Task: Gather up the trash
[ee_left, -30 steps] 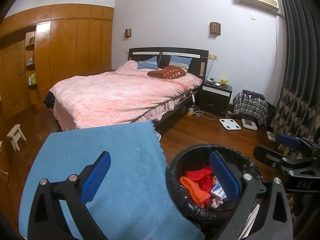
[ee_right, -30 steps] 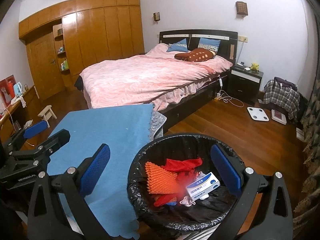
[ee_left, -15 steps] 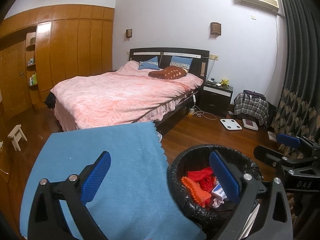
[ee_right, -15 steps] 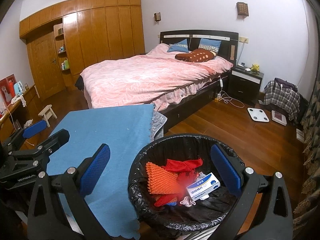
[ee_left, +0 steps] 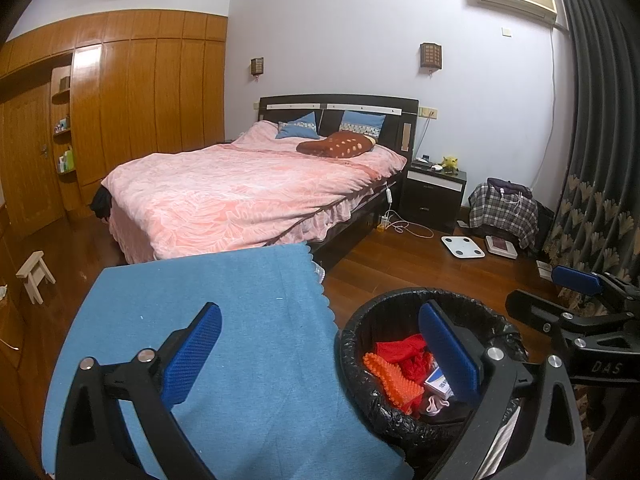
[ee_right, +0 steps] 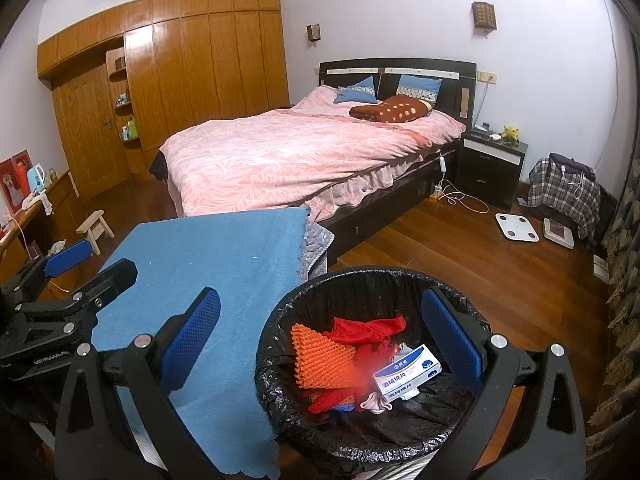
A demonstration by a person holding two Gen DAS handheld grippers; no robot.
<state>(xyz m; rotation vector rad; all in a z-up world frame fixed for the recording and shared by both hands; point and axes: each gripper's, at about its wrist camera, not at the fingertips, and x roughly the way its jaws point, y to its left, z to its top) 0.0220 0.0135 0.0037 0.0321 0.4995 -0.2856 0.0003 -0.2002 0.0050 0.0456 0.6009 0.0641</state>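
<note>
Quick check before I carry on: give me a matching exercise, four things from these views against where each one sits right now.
Things:
1. white carton
2. blue cloth
3. white scale
4. yellow plush toy

Places:
A. on the nightstand
B. on the wooden floor
C. inside the trash bin
D. spread over the table left of the bin

Pairs: 1-C, 2-D, 3-B, 4-A

A round bin (ee_right: 372, 364) lined with a black bag stands on the floor at the blue-covered bench's (ee_right: 208, 264) three o'clock side. Inside lie an orange bumpy piece (ee_right: 320, 362), crumpled red cloth (ee_right: 368, 330) and a white-and-blue box (ee_right: 408, 372).
</note>
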